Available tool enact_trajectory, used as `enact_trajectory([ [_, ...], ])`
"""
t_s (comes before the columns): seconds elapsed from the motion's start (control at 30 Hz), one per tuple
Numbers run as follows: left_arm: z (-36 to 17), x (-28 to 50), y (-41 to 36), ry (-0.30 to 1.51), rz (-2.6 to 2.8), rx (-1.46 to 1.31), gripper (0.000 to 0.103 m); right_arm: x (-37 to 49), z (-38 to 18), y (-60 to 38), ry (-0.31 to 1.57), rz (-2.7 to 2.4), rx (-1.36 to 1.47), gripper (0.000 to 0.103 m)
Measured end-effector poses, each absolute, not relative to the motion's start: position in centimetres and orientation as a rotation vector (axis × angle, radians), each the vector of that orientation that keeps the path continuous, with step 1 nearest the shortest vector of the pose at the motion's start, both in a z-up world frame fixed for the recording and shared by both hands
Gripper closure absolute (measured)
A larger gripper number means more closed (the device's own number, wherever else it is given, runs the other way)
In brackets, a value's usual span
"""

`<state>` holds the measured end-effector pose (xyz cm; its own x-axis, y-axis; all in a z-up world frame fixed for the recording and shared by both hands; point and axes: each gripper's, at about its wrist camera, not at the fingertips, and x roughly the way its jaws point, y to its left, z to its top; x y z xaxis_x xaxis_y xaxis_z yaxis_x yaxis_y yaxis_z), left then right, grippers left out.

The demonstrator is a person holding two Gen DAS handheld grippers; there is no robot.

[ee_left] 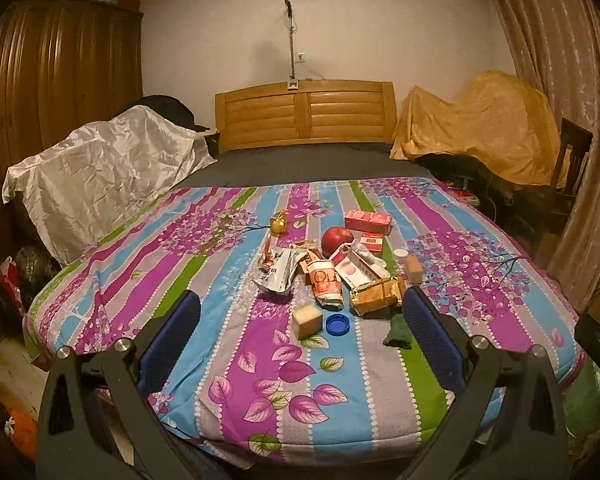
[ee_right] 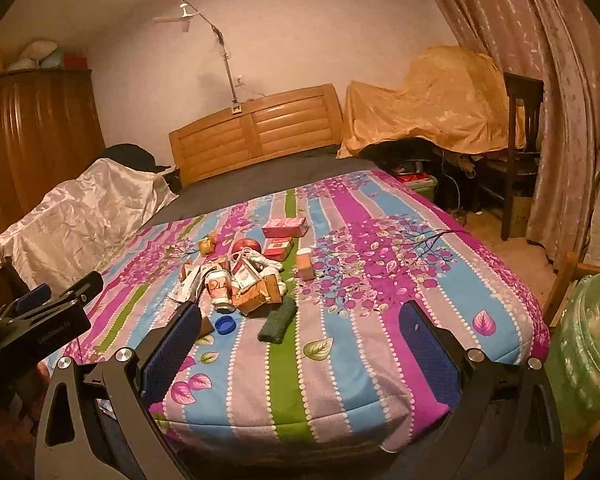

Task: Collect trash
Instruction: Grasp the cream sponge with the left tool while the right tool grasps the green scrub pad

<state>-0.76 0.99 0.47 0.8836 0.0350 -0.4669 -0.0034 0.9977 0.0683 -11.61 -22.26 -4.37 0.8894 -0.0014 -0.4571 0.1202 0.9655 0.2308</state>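
Note:
A pile of trash lies in the middle of the striped bedspread (ee_left: 180, 248): a crumpled silver wrapper (ee_left: 278, 272), a gold foil pack (ee_left: 378, 294), a crushed paper cup (ee_left: 326, 282), red boxes (ee_left: 368, 222), a blue bottle cap (ee_left: 337, 325), a beige sponge block (ee_left: 307, 321) and a dark green scrubber (ee_left: 398, 330). A red apple (ee_left: 337, 239) sits among them. My left gripper (ee_left: 302, 312) is open and empty, short of the pile. My right gripper (ee_right: 300, 322) is open and empty, near the scrubber (ee_right: 278, 322) and cap (ee_right: 225, 325). The left gripper's body shows in the right wrist view (ee_right: 40, 320).
A green plastic bin (ee_right: 588, 344) stands at the bed's right front corner. A wooden headboard (ee_left: 304, 114), a white-draped heap (ee_left: 100, 172), an orange-draped heap (ee_left: 476, 124), a dark chair (ee_right: 520, 152) and curtains (ee_right: 540, 80) surround the bed.

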Motion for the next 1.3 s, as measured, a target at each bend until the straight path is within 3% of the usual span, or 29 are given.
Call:
enact_trajectory([
  [0.43,-1.2,0.7,1.1,0.58,0.007,0.062,0.005,-8.7,-5.5,-20.9,0.546,-0.018,0.18,0.004],
  [0.6,-3.3,3.7,4.7,0.688,0.025,-0.052,0.006,-6.2,-6.2,-22.0,0.553,-0.048,0.161,0.004],
  [0.9,-7.1,7.7,7.4,0.741,-0.019,0.032,0.006,1.0,-10.0,-22.9,0.66,-0.01,0.153,0.006],
  [1.3,-14.6,16.4,7.2,0.858,-0.346,0.086,0.025,12.7,-19.0,-17.9,0.882,0.146,0.176,0.022],
])
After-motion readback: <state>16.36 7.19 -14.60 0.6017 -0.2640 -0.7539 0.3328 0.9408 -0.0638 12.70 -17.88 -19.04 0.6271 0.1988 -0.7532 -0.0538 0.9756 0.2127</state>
